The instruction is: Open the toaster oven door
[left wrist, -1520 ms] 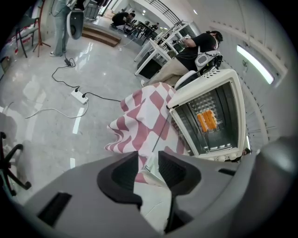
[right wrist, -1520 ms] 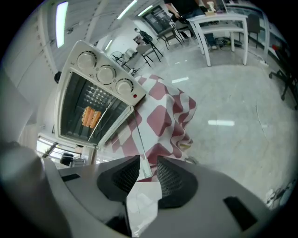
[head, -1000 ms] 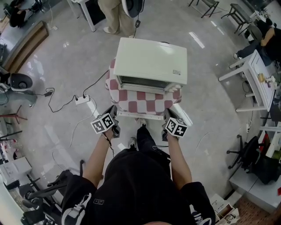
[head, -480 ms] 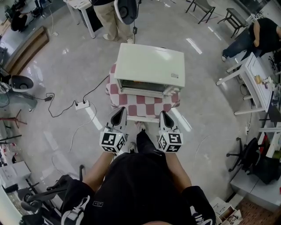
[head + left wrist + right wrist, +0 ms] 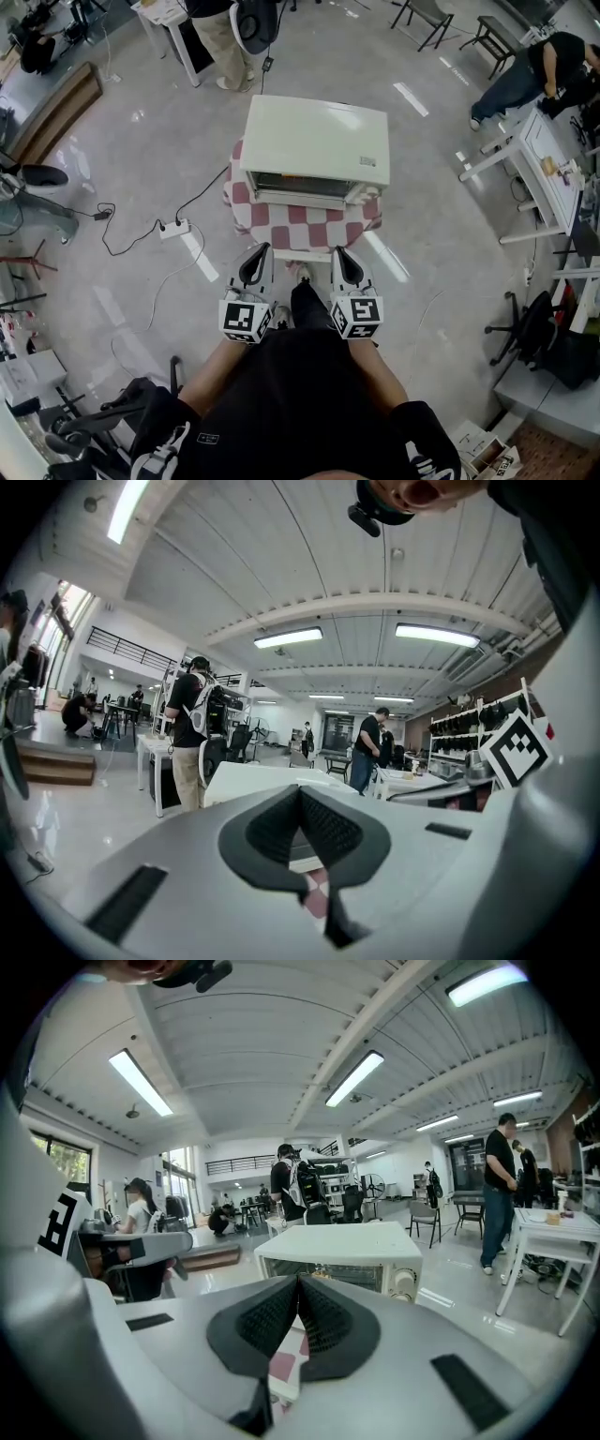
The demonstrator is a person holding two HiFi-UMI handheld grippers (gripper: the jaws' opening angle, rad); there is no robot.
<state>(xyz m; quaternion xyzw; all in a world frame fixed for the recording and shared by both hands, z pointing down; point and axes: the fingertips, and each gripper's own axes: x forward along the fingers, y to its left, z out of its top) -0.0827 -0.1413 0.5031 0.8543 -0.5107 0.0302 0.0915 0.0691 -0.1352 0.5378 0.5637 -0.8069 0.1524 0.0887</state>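
Two tools raised side by side before the torso, left gripper [image 5: 258, 258] and right gripper [image 5: 345, 261], each with jaws pressed together on nothing. Just beyond and clear of both, white toaster oven [image 5: 314, 136], door closed, on a red-and-white checked cloth [image 5: 309, 225]. Farther back, standing person [image 5: 220, 37] on glossy grey floor [image 5: 450, 187].

In its own view the left gripper's [image 5: 301, 797] body hid all of the toaster oven [image 5: 246, 778] but its white top, the label [image 5: 368, 160] on that top was too small to read, and the head view's upper edge cut off a standing person [image 5: 217, 42].
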